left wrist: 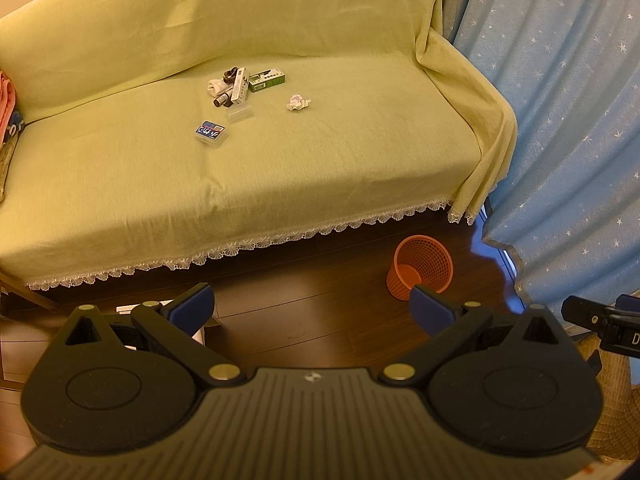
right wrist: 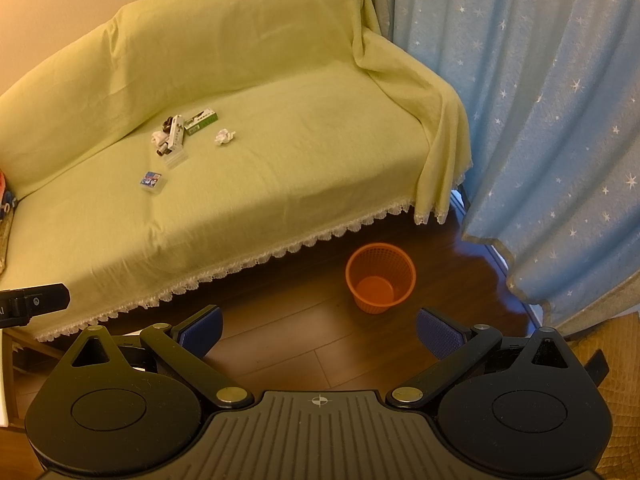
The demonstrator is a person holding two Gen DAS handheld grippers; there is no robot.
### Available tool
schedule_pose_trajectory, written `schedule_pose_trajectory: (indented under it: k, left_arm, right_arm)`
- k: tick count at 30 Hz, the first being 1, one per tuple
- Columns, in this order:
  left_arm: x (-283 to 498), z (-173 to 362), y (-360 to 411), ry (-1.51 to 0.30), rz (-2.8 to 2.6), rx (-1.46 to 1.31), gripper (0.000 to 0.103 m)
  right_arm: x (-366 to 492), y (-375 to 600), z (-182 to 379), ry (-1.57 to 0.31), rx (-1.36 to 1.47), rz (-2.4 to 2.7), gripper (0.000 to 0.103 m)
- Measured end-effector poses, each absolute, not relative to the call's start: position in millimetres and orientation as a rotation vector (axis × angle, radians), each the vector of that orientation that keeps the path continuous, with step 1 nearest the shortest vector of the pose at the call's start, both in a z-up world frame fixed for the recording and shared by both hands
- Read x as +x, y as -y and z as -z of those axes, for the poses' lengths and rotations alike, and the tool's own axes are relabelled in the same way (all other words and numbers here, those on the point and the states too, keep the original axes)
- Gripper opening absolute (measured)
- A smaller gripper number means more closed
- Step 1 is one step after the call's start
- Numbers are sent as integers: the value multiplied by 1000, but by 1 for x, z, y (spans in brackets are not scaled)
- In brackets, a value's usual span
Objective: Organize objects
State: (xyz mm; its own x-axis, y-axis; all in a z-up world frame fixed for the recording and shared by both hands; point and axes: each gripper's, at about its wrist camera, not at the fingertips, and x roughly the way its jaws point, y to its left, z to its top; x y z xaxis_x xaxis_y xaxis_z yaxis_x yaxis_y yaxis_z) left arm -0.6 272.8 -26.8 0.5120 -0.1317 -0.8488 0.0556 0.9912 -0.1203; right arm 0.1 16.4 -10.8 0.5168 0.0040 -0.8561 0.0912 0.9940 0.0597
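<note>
Left wrist: pile [left wrist: 236, 84] items indistinct; right gripper [left wrist: 600, 322] cut off.

Green box [left wrist: 267, 79]: you see it lying flat at the far end of the cluster on the sofa seat, right of the white box.
White box [left wrist: 241, 85]: long and narrow, it rests tilted on top of the small pile.
Dark tube [left wrist: 221, 101]: it lies on its side just left of the white box's near end.
Clear case [left wrist: 240, 113]: flat, just near of the pile.
Card case [left wrist: 211, 132]: blue-labelled, flat, nearest you, apart from the pile.
Crumpled tissue [left wrist: 297, 101]: white, alone to the right.
Orange basket [right wrist: 380, 278]: mesh, upright on the floor, right of the sofa's near edge.
</note>
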Motion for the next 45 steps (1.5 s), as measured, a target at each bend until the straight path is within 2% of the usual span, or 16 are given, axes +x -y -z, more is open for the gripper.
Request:
schedule_pose_trajectory:
  k: [20,45]
  left_arm:
    - [-1,29,-269,-1031,118,-90,102]
    - [23,51,-229,-1073,59,-109,102]
  right_arm:
    - [5,-11,10,-1039,110,40,101]
    - [34,34,38,-1033,78,-92,101]
